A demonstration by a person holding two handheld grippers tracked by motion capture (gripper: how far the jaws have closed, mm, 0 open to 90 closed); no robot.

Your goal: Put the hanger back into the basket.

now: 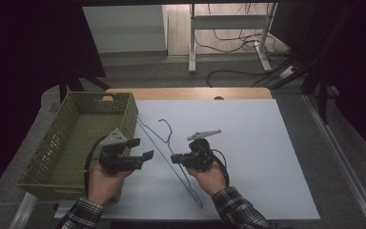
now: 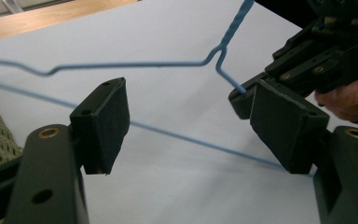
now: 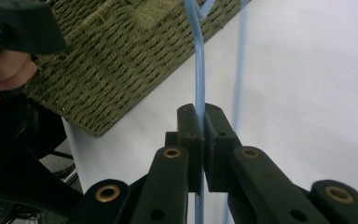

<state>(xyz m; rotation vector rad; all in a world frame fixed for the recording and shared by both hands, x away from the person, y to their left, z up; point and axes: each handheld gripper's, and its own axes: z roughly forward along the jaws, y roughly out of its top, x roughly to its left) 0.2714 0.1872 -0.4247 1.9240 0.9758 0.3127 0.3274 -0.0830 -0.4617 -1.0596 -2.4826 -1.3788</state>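
A light-blue wire hanger [image 1: 164, 143] stretches across the white sheet from the basket's corner toward the front edge. My right gripper [image 1: 174, 158] is shut on its wire; in the right gripper view the jaws [image 3: 203, 135] pinch the blue wire [image 3: 199, 70] between the pads. In the left gripper view that grip sits just below the hanger's twisted neck [image 2: 223, 46]. My left gripper [image 1: 143, 148] stands open a little left of the hanger, its pads wide apart [image 2: 186, 121], with the hanger's long wire [image 2: 177, 135] running behind the gap and nothing between them.
A green woven basket [image 1: 128, 114] sits at the table's left, close to the left hand; its wall shows in the right gripper view [image 3: 121, 60]. The white sheet [image 1: 252, 143] covers a wooden table [image 1: 186, 93]. A metal frame and cables lie on the floor beyond.
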